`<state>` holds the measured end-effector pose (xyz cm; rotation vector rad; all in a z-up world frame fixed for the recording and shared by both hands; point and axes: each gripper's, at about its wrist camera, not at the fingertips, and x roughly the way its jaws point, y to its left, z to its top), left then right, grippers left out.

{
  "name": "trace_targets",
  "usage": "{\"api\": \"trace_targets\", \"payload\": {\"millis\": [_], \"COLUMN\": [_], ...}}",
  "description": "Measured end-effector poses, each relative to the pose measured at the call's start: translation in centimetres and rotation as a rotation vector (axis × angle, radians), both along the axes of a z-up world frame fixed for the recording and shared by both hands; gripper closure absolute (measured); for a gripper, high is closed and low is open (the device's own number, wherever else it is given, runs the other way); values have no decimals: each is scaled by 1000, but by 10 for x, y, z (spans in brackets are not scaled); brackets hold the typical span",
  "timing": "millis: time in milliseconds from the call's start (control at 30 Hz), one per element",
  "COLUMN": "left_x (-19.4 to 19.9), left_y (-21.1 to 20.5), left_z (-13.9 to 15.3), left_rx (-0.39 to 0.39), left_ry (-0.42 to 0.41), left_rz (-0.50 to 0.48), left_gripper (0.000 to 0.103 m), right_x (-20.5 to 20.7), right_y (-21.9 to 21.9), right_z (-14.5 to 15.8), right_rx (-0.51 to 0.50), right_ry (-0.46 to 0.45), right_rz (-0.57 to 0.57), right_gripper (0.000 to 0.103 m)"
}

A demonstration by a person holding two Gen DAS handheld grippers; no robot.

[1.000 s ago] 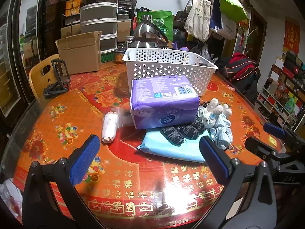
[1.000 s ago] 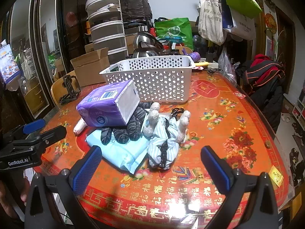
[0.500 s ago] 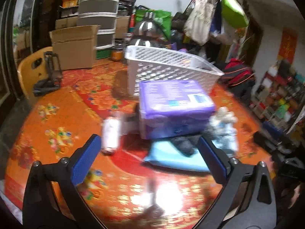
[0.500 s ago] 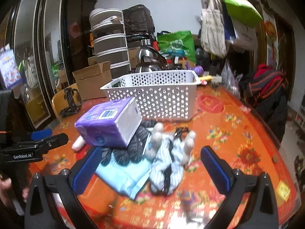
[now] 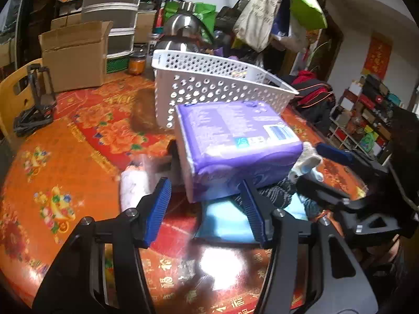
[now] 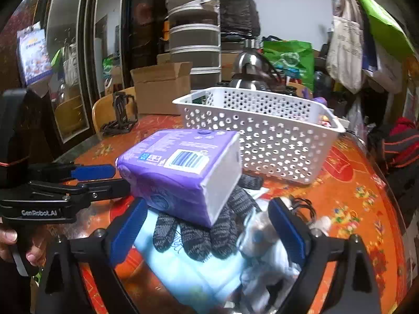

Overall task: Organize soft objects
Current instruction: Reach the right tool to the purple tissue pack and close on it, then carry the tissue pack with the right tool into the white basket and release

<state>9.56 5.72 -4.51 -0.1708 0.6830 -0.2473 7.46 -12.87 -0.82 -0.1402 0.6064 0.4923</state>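
A purple soft pack (image 5: 235,144) lies on dark knit gloves (image 6: 199,235) and a light blue pack (image 5: 225,225), in front of a white perforated basket (image 5: 209,83). A striped plush toy (image 6: 264,248) lies right of the gloves. A white rolled item (image 5: 133,185) lies left of the pile. My left gripper (image 5: 207,209) is open, its fingers either side of the purple pack's near end. My right gripper (image 6: 207,230) is open over the gloves, under the purple pack (image 6: 183,167).
A cardboard box (image 5: 76,52), a steel kettle (image 5: 180,26) and stacked containers stand at the back of the round red table (image 5: 52,157). A yellow chair (image 5: 15,91) with a black stand is at the left. Bags hang at the back right.
Both grippers have moved forward to the pile, and their fingers now stand closer together. The purple pack now sits between the left gripper's fingers.
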Motion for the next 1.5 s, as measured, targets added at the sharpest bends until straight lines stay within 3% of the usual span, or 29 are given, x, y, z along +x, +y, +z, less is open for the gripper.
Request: {"api": "trace_targets", "payload": {"millis": [167, 333, 567, 733, 867, 1067, 1167, 1500], "left_x": [9, 10, 10, 17, 17, 19, 20, 10], "left_y": [-5, -9, -4, -1, -10, -3, 4, -5], "left_z": [-6, -10, -10, -14, -14, -13, -13, -2], "left_rx": [-7, -23, -54, -95, -63, -75, -104, -49], "left_ry": [-14, -36, -47, -14, -27, -38, -35, -62], "left_rz": [-39, -65, -102, -148, -133, -81, -89, -69], "left_gripper": [55, 60, 61, 47, 46, 68, 70, 70], "right_x": [10, 21, 22, 20, 21, 23, 22, 10], "right_y": [9, 17, 16, 17, 17, 10, 12, 6], "right_z": [-2, -5, -7, -7, -8, -10, -10, 6], "right_rx": [-3, -10, -16, -28, -32, -16, -17, 14], "right_ry": [7, 35, 34, 34, 35, 49, 41, 4], "right_rz": [44, 103, 118, 127, 123, 125, 119, 100], "right_gripper": [18, 44, 46, 48, 52, 57, 58, 60]}}
